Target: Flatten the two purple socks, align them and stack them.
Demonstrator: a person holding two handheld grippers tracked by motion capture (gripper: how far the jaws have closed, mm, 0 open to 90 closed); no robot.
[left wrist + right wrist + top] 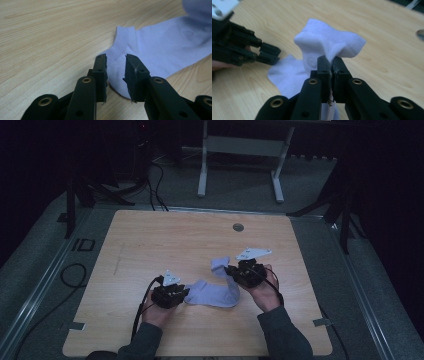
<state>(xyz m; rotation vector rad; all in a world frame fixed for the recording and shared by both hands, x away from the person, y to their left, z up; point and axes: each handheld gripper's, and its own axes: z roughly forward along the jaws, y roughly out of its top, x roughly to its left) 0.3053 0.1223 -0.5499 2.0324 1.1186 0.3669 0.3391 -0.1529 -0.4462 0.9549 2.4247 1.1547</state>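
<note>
One wooden table (150, 240) carries a pale lavender sock (215, 292) lying near its middle, between both hands. At the sock's far end the right gripper (332, 65) has its jaws pressed together on a pinch of fabric, lifting that end clear of the wood. At the near end the left gripper (116, 68) has its jaws spread, straddling the edge without gripping. Clamping that edge firmly before pulling would likely keep the sock flat while the raised end folds over.
</note>
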